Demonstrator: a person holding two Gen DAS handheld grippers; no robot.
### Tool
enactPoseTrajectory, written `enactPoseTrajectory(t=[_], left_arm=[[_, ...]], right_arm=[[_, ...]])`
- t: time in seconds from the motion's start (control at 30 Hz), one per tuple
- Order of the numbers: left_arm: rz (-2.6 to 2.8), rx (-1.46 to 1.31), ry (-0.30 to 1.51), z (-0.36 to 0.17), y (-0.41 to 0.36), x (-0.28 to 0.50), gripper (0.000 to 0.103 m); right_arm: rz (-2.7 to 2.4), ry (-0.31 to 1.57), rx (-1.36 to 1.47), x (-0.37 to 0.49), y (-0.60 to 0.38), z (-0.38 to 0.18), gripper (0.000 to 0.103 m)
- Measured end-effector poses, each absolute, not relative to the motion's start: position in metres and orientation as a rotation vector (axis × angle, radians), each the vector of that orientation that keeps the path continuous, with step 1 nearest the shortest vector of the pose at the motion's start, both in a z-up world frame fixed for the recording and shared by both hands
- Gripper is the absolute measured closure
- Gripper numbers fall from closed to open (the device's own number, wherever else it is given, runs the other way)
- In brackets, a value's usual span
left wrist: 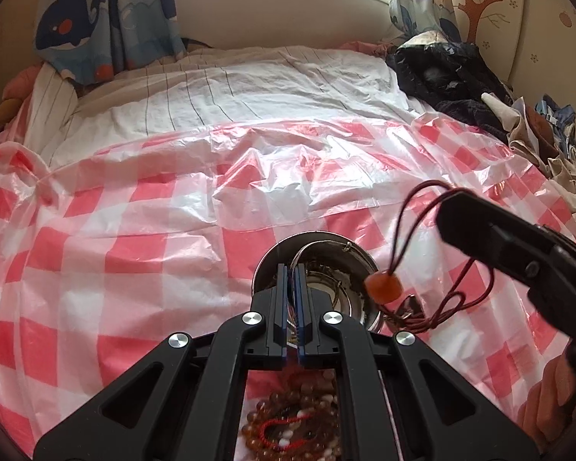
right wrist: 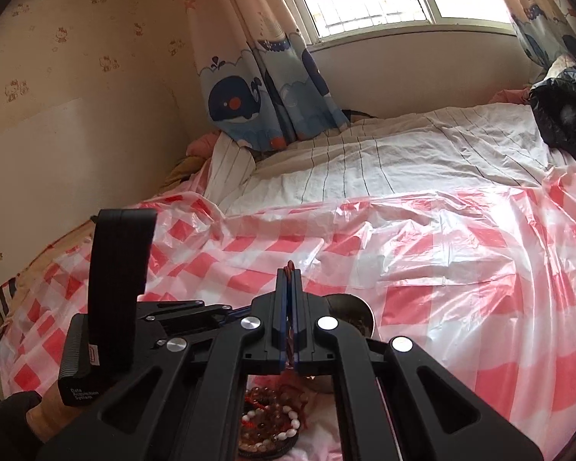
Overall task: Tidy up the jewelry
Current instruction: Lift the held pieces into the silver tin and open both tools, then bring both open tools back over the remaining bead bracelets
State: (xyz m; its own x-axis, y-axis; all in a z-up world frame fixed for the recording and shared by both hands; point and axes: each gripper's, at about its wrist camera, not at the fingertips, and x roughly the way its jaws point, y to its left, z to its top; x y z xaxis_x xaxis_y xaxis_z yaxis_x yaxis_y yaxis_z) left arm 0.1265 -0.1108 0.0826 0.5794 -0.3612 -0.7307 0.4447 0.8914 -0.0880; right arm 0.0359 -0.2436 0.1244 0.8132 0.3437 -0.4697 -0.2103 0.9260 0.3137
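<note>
A round metal bowl (left wrist: pixel 349 265) with thin metal bangles inside sits on the checked plastic sheet (left wrist: pixel 134 238). My left gripper (left wrist: pixel 292 269) is shut, its tips over the bowl's near rim, a thin metal bangle seems caught between them. My right gripper (right wrist: pixel 290 272) is shut on a dark red cord (left wrist: pixel 411 211); an orange bead (left wrist: pixel 384 286) hangs from the cord beside the bowl's right rim. In the left wrist view the right gripper shows at right (left wrist: pixel 491 234). A pile of amber and white bead bracelets (left wrist: pixel 292 422) lies under the grippers, also in the right wrist view (right wrist: pixel 268 418).
The bed carries a striped white sheet (left wrist: pixel 230 88) beyond the plastic. Dark clothes (left wrist: pixel 449 77) are heaped at the far right. Whale-print curtains (right wrist: pixel 265 88) hang by the window. A wall (right wrist: pixel 76 134) runs along the left side of the bed.
</note>
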Motion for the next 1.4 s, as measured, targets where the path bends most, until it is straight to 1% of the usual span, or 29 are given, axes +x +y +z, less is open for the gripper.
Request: enactPoseTrajectory(t=[0.07, 0.1, 0.13, 0.17, 0.27, 0.3, 0.33, 0.37, 0.4, 0.6, 0.73, 0.8, 0.87, 0.93, 1.03, 1.13, 1.2, 1.27, 1.4], left_arm=[[-0.444, 0.130, 0.875, 0.068, -0.116, 0.140, 0.096], [-0.437, 0.133, 0.882, 0.065, -0.116, 0.140, 0.093], [-0.427, 0.141, 0.880, 0.064, -0.113, 0.137, 0.093], [-0.422, 0.145, 0.875, 0.064, -0.108, 0.132, 0.091], [-0.401, 0.132, 0.887, 0.064, -0.090, 0.119, 0.091], [-0.400, 0.125, 0.889, 0.066, -0.084, 0.113, 0.091], [-0.400, 0.121, 0.889, 0.067, -0.079, 0.109, 0.090], [-0.398, 0.120, 0.889, 0.068, -0.076, 0.104, 0.088], [-0.395, 0.121, 0.890, 0.068, -0.072, 0.101, 0.085], [-0.382, 0.073, 0.875, 0.074, -0.078, 0.124, 0.080], [-0.416, 0.156, 0.827, 0.068, -0.111, 0.133, 0.080], [-0.449, 0.199, 0.836, 0.061, -0.128, 0.136, 0.079], [-0.520, 0.246, 0.897, 0.048, -0.145, 0.138, 0.080], [-0.511, 0.320, 0.878, 0.042, -0.155, 0.130, 0.079], [-0.478, 0.279, 0.864, 0.049, -0.140, 0.122, 0.079], [-0.435, 0.276, 0.839, 0.063, -0.117, 0.109, 0.076], [-0.407, 0.277, 0.831, 0.070, -0.098, 0.097, 0.068], [-0.388, 0.262, 0.831, 0.075, -0.079, 0.088, 0.063], [-0.392, 0.181, 0.883, 0.068, -0.050, 0.074, 0.062]], right_arm=[[0.272, 0.685, 0.236, 0.066, -0.243, 0.098, 0.100], [0.255, 0.736, 0.235, 0.074, -0.245, 0.087, 0.100], [0.233, 0.768, 0.248, 0.076, -0.250, 0.076, 0.100], [0.222, 0.773, 0.263, 0.072, -0.254, 0.071, 0.100], [0.206, 0.762, 0.259, 0.054, -0.258, 0.073, 0.099], [0.207, 0.753, 0.262, 0.046, -0.258, 0.076, 0.097], [0.204, 0.744, 0.259, 0.037, -0.258, 0.077, 0.092], [0.193, 0.735, 0.255, 0.025, -0.258, 0.077, 0.076], [0.185, 0.730, 0.256, 0.017, -0.259, 0.076, 0.066], [0.186, 0.775, 0.313, -0.017, -0.263, 0.055, 0.066], [0.171, 0.750, 0.331, -0.016, -0.268, 0.055, 0.066], [0.164, 0.746, 0.339, -0.018, -0.271, 0.055, 0.064], [0.153, 0.746, 0.351, -0.018, -0.275, 0.054, 0.063], [0.145, 0.743, 0.363, -0.017, -0.277, 0.056, 0.061], [0.141, 0.737, 0.366, -0.017, -0.278, 0.057, 0.058], [0.148, 0.738, 0.360, -0.017, -0.275, 0.057, 0.058], [0.152, 0.736, 0.357, -0.014, -0.273, 0.058, 0.057], [0.153, 0.722, 0.359, -0.010, -0.273, 0.062, 0.057], [0.162, 0.725, 0.359, -0.007, -0.269, 0.062, 0.055]])
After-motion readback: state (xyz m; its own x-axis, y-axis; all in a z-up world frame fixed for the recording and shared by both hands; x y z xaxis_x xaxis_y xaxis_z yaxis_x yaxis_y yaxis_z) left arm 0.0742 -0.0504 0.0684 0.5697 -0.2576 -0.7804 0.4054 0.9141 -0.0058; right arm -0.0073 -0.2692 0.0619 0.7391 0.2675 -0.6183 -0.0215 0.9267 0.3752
